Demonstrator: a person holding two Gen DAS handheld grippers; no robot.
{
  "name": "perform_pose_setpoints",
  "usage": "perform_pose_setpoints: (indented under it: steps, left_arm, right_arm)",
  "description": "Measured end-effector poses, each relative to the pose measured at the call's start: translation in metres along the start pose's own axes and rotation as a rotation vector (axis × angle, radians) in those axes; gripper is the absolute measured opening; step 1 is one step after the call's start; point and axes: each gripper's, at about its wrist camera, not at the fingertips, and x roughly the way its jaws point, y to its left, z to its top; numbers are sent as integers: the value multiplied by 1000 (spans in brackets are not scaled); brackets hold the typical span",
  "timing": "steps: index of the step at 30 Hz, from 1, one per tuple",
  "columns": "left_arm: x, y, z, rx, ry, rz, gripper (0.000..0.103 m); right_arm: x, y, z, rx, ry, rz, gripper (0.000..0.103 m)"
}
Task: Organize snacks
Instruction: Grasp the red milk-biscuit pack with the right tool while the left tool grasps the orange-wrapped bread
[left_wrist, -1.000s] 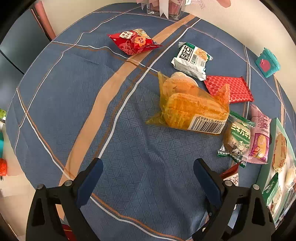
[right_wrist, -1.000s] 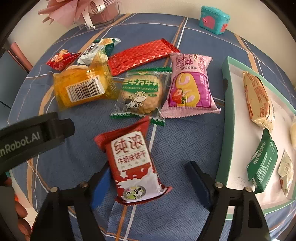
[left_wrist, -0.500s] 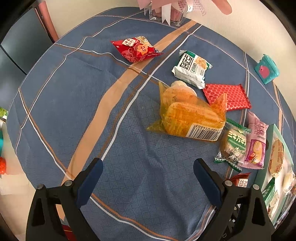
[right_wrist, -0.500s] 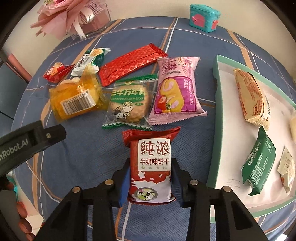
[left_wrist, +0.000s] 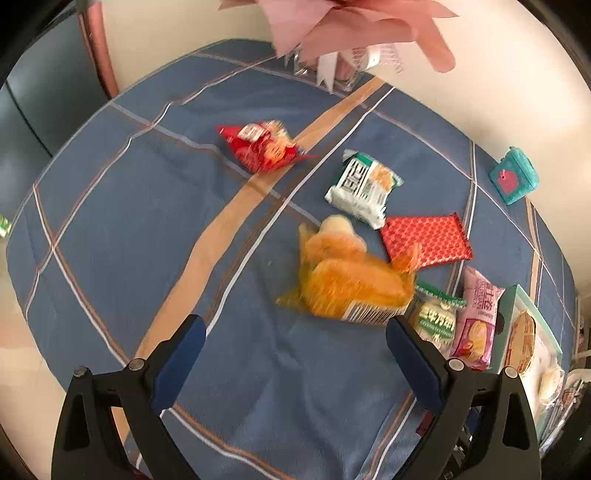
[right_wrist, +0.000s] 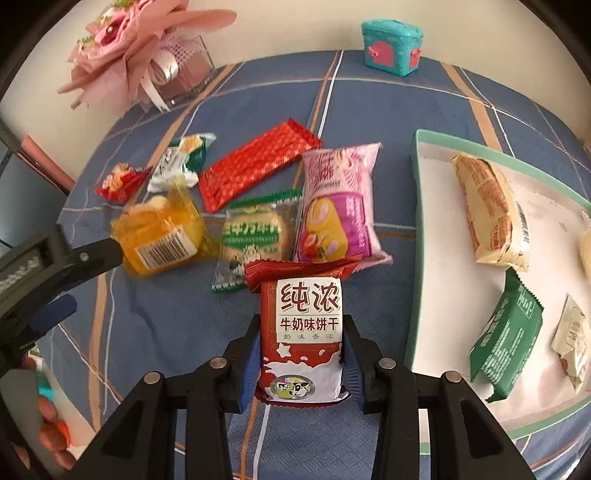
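My right gripper (right_wrist: 301, 354) is shut on a red and white milk biscuit packet (right_wrist: 304, 325), held off the blue cloth just left of the green-rimmed tray (right_wrist: 415, 236). The tray holds a cream-coloured cake packet (right_wrist: 489, 214), a green packet (right_wrist: 508, 332) and a small pale packet (right_wrist: 572, 332). My left gripper (left_wrist: 295, 350) hangs open above the cloth with nothing between its fingers, near the orange bread bag (left_wrist: 351, 280). Loose snacks lie on the table: a pink cake packet (right_wrist: 338, 206), a green cookie packet (right_wrist: 255, 236), a flat red wrapper (right_wrist: 258, 162), a white and green packet (left_wrist: 364, 186), a small red packet (left_wrist: 264, 147).
A pink paper flower bouquet in a clear box (right_wrist: 147, 62) stands at the far edge of the round table. A small teal toy chest (right_wrist: 391, 48) sits at the back right. A person's hand (right_wrist: 48, 435) shows at the lower left beside the left gripper's body (right_wrist: 55, 258).
My right gripper closed on the milk biscuit packet and carried it up and toward the tray. The left gripper rose, staying open, so the snacks look farther away.
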Motion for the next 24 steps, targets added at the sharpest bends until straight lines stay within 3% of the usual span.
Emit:
perform_pose_setpoints:
  steps: [9, 14, 18, 24]
  left_arm:
    - [15, -32, 15, 129, -43, 3, 98]
    - [34, -46, 12, 191, -23, 7, 98]
    - [53, -47, 12, 189, 13, 28, 98]
    - [59, -38, 13, 143, 42, -7, 98]
  right_arm:
    - [-7, -14, 5, 45, 5, 15, 42]
    - [-9, -14, -3, 66, 13, 18, 42]
    - [-3, -13, -6, 77, 22, 20, 42]
    - [-1, -12, -5, 87, 24, 27, 42]
